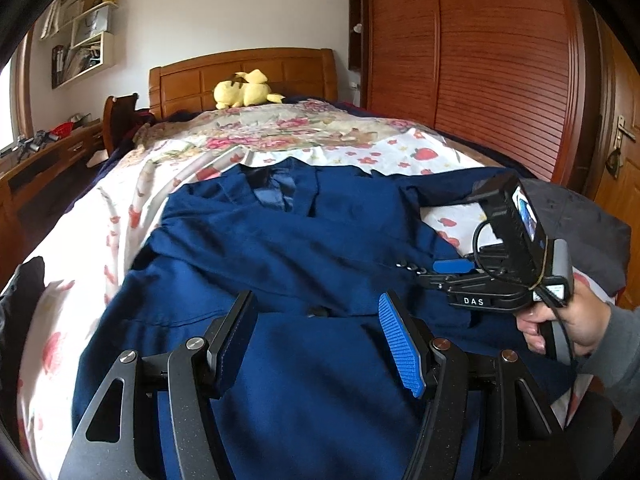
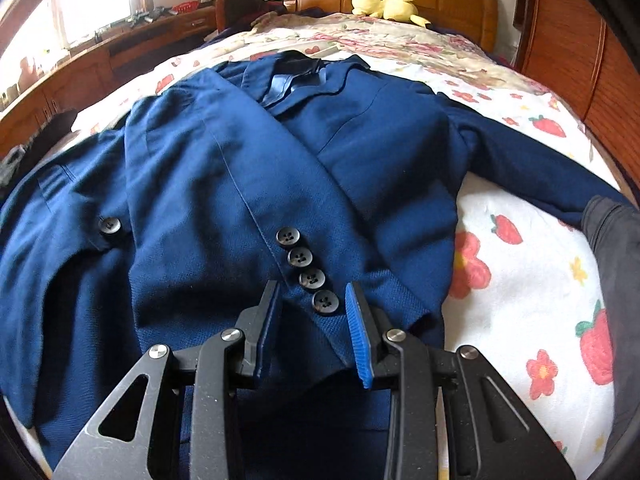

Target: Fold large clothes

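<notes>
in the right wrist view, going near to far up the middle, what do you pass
right gripper with its fingers apart over the folded sleeve cuff, row of four buttons, blue jacket front, collar, flowered bedspread, yellow plush toy, wooden headboard

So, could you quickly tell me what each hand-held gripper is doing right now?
Left hand-held gripper: open, holding nothing, above the blue jacket.
Right hand-held gripper: open, sleeve cuff between its fingers, not gripped.
</notes>
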Motion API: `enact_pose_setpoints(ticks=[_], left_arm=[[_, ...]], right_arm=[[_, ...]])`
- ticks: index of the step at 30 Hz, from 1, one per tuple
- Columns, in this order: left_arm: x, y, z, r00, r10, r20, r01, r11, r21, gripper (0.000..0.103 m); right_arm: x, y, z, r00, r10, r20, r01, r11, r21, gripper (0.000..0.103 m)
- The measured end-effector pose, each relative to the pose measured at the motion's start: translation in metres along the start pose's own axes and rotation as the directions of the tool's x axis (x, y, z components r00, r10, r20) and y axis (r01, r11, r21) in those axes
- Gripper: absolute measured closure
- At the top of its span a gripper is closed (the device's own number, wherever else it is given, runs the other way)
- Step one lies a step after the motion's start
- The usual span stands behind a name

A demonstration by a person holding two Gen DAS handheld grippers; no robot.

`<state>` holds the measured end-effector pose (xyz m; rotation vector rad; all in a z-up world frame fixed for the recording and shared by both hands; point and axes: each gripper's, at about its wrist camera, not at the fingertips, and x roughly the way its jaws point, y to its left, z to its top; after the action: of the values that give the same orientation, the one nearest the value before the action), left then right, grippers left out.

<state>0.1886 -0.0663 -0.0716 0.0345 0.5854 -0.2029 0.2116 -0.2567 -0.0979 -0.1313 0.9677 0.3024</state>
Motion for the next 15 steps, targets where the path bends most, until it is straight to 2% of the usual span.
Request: enact_pose_setpoints(ticks=[2, 5, 7, 10, 12, 15], left_arm=[[0.007, -0.008, 0.003, 1.000, 0.000, -0.002, 0.000, 1.000, 0.010, 0.038], [0.015, -0.019, 0.010, 1.000, -0.018, 0.002, 0.018, 1.000, 0.011, 0.038], [0.018, -0.025, 0.015, 1.000, -0.029, 0.010, 0.029, 1.000, 0.013, 0.038], [0.020, -0.031, 0.022, 0.999, -0.049, 0.017, 0.049, 0.999, 0.014, 0.038], [0.021, -0.034, 0.026, 0.998, -0.056, 0.025, 0.055, 0.998, 0.019, 0.038], [0.023, -0.032, 0.028, 0.997, -0.059, 0.049, 0.057, 0.998, 0.037, 0.038]], right_arm=[[-0.004, -0.003, 0.002, 1.000, 0.015, 0.008, -0.015, 1.000, 0.010, 0.069], [-0.023, -0.013, 0.003, 0.999, -0.007, 0.044, 0.007, 1.000, -0.004, 0.069], [-0.038, -0.027, 0.005, 0.998, -0.011, 0.059, 0.010, 1.000, 0.011, 0.066], [-0.052, -0.049, 0.009, 0.996, -0.051, 0.078, 0.048, 0.998, 0.038, 0.048], [-0.062, -0.065, 0.014, 0.991, -0.083, 0.102, 0.077, 0.995, 0.063, 0.029], [-0.072, -0.085, 0.021, 0.988, -0.096, 0.123, 0.084, 0.991, 0.100, 0.025]])
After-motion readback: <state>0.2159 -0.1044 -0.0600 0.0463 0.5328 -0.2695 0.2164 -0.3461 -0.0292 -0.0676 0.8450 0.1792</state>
